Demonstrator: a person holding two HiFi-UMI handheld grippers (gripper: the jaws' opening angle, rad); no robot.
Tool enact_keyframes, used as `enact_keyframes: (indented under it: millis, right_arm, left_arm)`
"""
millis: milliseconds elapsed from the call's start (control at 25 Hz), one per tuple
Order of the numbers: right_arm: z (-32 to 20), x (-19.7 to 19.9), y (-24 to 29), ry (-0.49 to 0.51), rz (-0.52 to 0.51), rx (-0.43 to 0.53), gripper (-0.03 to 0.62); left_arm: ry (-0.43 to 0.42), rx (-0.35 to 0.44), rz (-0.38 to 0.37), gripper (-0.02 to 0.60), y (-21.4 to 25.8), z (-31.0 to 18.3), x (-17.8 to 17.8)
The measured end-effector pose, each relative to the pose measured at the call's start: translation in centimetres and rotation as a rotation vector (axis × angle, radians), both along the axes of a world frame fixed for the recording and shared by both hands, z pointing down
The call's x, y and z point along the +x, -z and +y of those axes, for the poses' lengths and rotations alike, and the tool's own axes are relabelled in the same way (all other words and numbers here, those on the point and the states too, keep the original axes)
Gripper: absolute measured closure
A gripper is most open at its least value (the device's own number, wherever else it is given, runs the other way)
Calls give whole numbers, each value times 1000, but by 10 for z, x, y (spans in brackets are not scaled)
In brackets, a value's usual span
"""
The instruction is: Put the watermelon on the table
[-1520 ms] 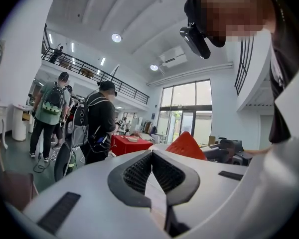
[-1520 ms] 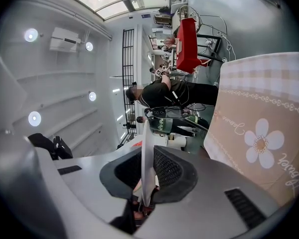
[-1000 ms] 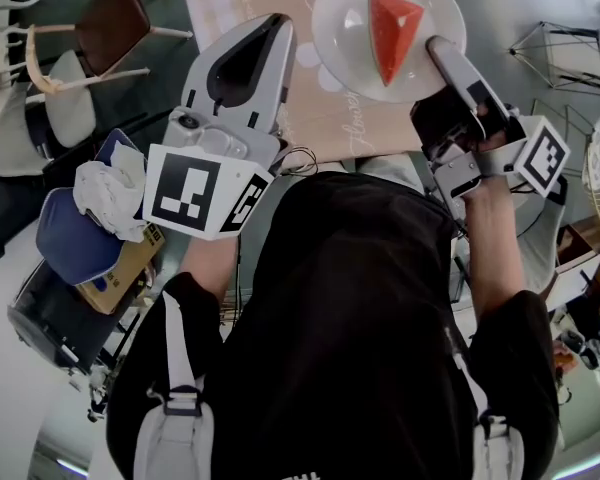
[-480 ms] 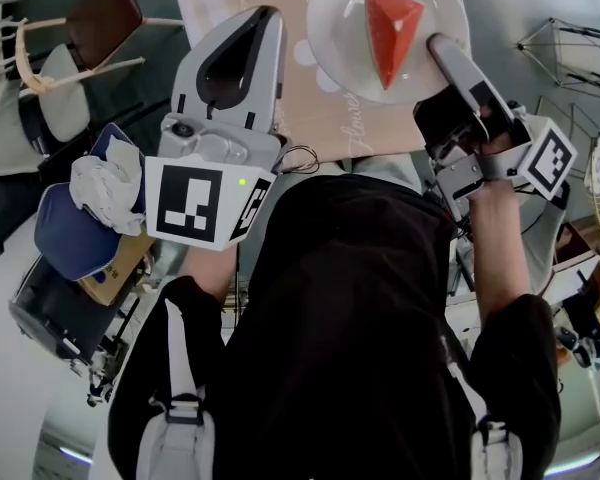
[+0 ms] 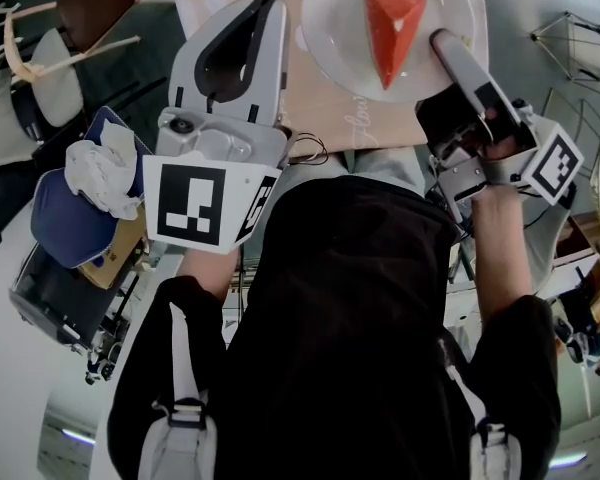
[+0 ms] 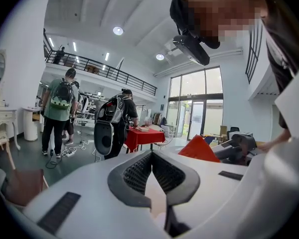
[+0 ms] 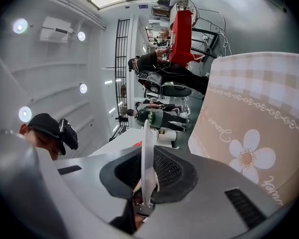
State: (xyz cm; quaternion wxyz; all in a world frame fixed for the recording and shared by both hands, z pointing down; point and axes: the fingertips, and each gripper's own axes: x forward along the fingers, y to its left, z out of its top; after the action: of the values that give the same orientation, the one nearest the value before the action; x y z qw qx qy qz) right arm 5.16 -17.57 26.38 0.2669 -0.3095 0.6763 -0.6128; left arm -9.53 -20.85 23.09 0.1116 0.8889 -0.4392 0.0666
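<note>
A red watermelon wedge (image 5: 392, 28) lies on a white plate (image 5: 330, 18) over the table's beige flowered cloth (image 5: 330, 108). My right gripper (image 5: 442, 40) is shut on the plate's right rim. The right gripper view shows that plate (image 7: 146, 153) edge-on between the pads of my right gripper (image 7: 148, 156), with the cloth (image 7: 259, 128) beyond. My left gripper (image 5: 272, 3) is beside the plate on its left, shut with nothing in it. In the left gripper view my left gripper (image 6: 150, 154) has its tips together, and the watermelon (image 6: 199, 149) shows at the right.
Wooden chairs (image 5: 90, 8) stand left of the table. A blue cap with a white cloth (image 5: 75, 223) lies on a box at the left. A wire-frame stand (image 5: 580, 48) is at the right. People (image 6: 60, 108) and a red-covered table (image 6: 144, 136) are far off.
Both grippers and the plate with the watermelon have shifted a little farther over the tablecloth and sunk. The right grip on the rim is unchanged.
</note>
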Motion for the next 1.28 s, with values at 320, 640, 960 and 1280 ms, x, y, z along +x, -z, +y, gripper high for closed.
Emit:
enact_keyframes:
  millis: [320, 640, 960, 1280]
  right_arm:
    - [1, 3, -24, 1, -11, -9, 549]
    - [-1, 0, -46, 19, -15, -25, 549]
    - [-4, 5, -64, 24, -30, -40, 549]
    - [-14, 5, -90, 16, -32, -46, 549]
  left_arm:
    - [18, -29, 4, 569, -27, -1, 0]
    - [17, -63, 4, 569, -50, 1, 5]
    - [15, -89, 4, 569, -69, 2, 15]
    - [14, -120, -6, 569, -94, -4, 16]
